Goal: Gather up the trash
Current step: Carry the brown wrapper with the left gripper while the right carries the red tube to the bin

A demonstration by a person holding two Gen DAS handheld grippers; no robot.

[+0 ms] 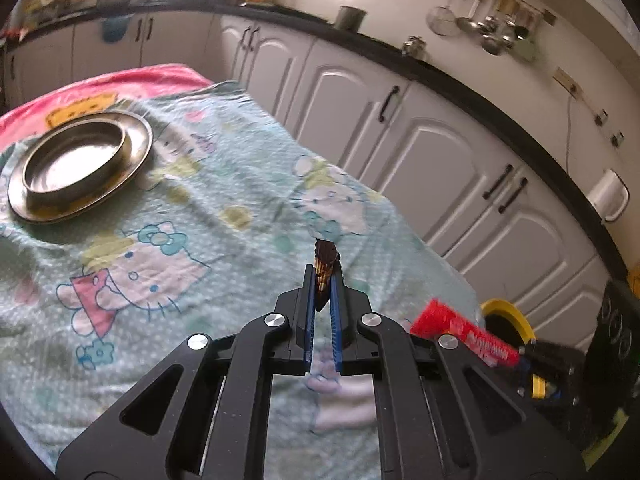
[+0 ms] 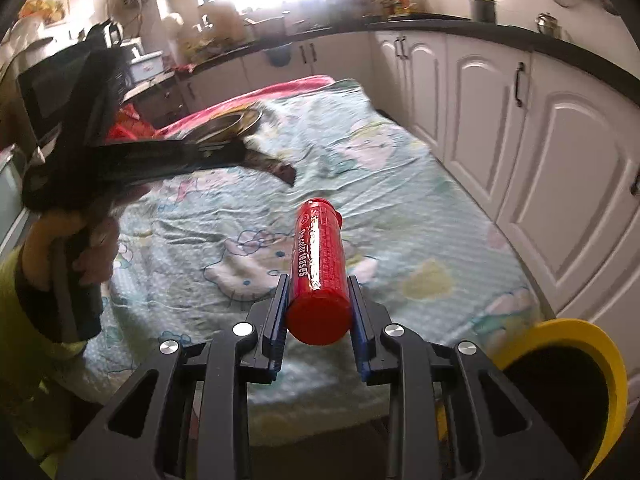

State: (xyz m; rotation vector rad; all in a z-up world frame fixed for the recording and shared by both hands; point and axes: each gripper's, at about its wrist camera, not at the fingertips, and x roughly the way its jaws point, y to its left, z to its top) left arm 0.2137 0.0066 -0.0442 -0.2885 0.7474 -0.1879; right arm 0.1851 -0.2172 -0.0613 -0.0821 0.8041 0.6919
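Left gripper [image 1: 324, 280] fingers clamping thin brown wrapper scrap [image 1: 325, 262], lifting it clear of cloth-covered bench [image 1: 240, 184]. Right gripper [image 2: 318, 300] fingers gripping red tube [image 2: 318, 252] lengthwise, likely carrying both toward yellow-rimmed bin [image 2: 576, 364] just beside bench.

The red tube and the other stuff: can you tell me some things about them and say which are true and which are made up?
1. The right tool holds a red tube. True.
2. The left tool is wide open with nothing in it. False: it is shut on a small dark wrapper.
3. The metal plate lies on the cartoon cloth. True.
4. The cabinet doors are green. False: they are white.
5. The bin's rim is yellow. True.
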